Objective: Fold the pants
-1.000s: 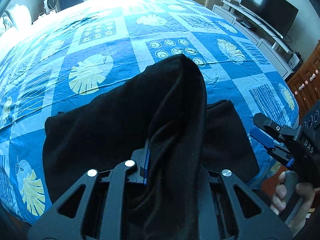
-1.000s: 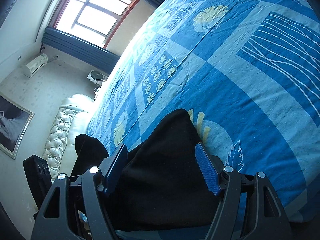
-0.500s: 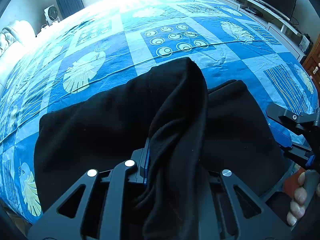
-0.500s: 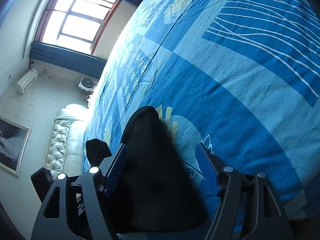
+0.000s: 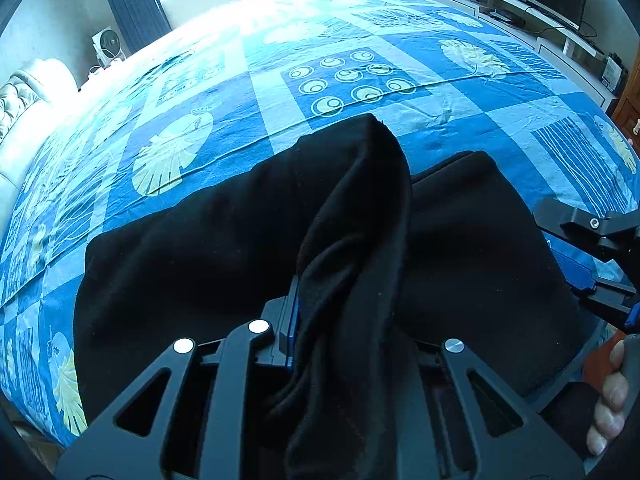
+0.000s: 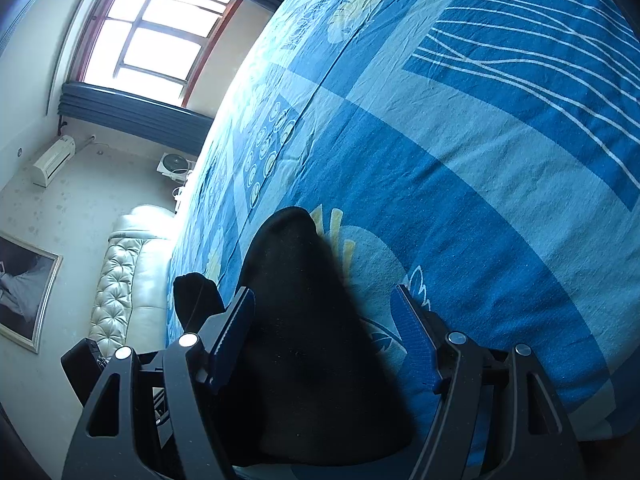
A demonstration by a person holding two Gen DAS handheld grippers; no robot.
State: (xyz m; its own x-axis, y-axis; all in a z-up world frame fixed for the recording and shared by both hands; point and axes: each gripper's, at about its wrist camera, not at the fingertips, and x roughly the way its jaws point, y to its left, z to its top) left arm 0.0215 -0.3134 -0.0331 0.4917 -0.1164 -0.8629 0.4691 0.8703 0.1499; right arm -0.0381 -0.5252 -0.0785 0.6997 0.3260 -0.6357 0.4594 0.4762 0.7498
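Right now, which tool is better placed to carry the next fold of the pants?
Left. The left tool is already shut on a raised fold of the black pants; the right tool is open, holding nothing, at the edge of the bed.

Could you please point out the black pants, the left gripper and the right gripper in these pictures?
black pants [image 5: 200,264]: left wrist view, flat part lying on the bed.
left gripper [image 5: 344,320]: left wrist view, shut on a raised fold.
right gripper [image 6: 324,332]: right wrist view, gap between open fingers.
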